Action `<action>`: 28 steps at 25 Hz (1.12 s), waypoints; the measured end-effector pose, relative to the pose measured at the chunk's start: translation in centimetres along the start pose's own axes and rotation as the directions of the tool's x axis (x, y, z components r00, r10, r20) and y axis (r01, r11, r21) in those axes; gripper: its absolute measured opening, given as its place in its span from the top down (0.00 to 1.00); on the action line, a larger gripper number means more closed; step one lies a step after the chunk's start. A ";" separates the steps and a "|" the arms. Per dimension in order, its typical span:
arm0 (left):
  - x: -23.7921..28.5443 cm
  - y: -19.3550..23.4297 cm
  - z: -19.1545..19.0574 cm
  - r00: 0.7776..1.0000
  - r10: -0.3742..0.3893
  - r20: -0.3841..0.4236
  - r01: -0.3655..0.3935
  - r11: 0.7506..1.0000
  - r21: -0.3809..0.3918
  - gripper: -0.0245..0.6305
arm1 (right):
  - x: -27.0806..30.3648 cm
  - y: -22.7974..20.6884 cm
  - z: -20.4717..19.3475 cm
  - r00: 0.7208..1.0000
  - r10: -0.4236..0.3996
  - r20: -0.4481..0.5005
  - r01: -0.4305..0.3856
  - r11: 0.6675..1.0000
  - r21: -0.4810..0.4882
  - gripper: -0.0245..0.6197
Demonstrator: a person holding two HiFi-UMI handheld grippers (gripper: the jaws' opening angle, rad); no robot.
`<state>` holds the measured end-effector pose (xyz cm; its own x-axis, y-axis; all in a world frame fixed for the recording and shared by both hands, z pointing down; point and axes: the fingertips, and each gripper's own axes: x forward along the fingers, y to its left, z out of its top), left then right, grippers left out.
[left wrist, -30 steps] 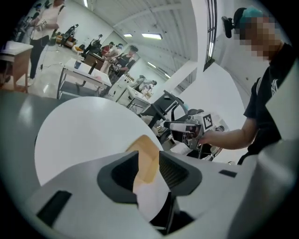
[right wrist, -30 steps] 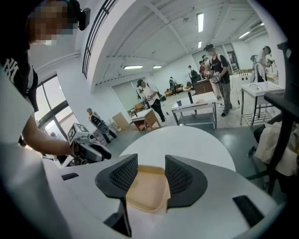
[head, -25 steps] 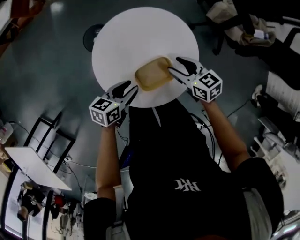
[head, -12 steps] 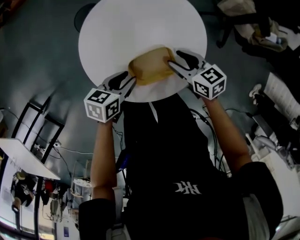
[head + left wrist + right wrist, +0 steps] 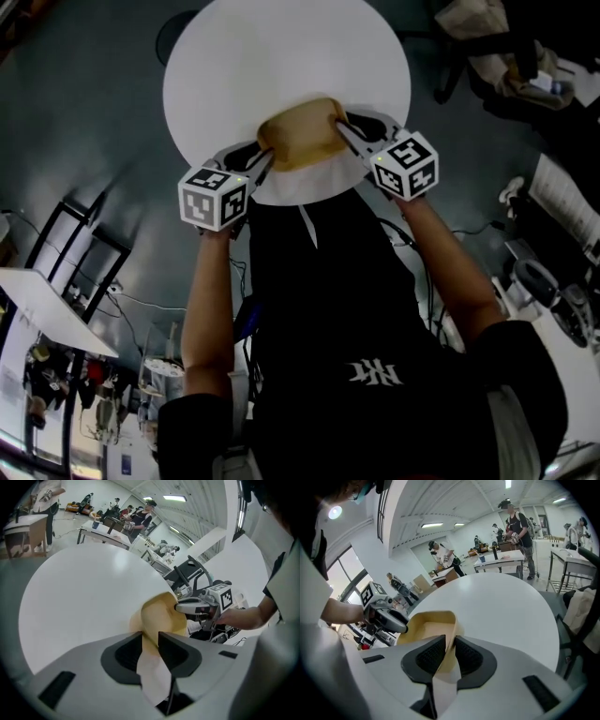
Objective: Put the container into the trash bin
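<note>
Pinching the container (image 5: 298,134) by opposite rim walls: one wall between the jaws of the left gripper (image 5: 265,157), the other between those of the right gripper (image 5: 341,129). Closing on both sides, pads meeting thin wall. Lying beyond both jaws, at the table's (image 5: 281,56) near edge. Gripped two-sided, probably to lift level. No trash bin visible.

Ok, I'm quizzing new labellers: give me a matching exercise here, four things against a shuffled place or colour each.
1 container
2 table
3 left gripper
4 right gripper

A white, round
B on the container's left edge in the head view
C tan, lying on the table
D on the container's right edge in the head view

Pairs: 1-C, 2-A, 3-B, 4-D. Both grippers' jaws are closing, the container's wall between them.
</note>
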<state>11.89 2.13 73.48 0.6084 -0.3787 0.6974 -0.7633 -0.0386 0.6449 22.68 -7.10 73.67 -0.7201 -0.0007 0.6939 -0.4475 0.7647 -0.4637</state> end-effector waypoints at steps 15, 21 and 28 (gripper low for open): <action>-6.0 -3.5 6.2 0.980 0.116 0.160 -0.127 0.990 0.063 0.91 | -5.6 2.6 8.1 0.979 -0.032 0.203 0.059 0.990 -0.125 0.87; -11.3 -7.4 10.8 0.938 0.152 0.311 -0.198 0.972 0.124 0.91 | -10.4 5.2 14.5 0.935 -0.020 0.355 0.104 0.970 -0.219 0.88; -18.2 -12.1 16.4 0.829 0.164 0.534 -0.306 0.933 0.187 0.93 | -16.8 9.5 21.4 0.844 0.033 0.536 0.184 0.920 -0.346 0.88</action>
<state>6.46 -5.72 47.86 0.2631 -0.8143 0.5174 -0.9392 -0.0936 0.3303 19.18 -13.56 45.81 -0.9064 -0.3206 0.2751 -0.3606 0.9264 -0.1083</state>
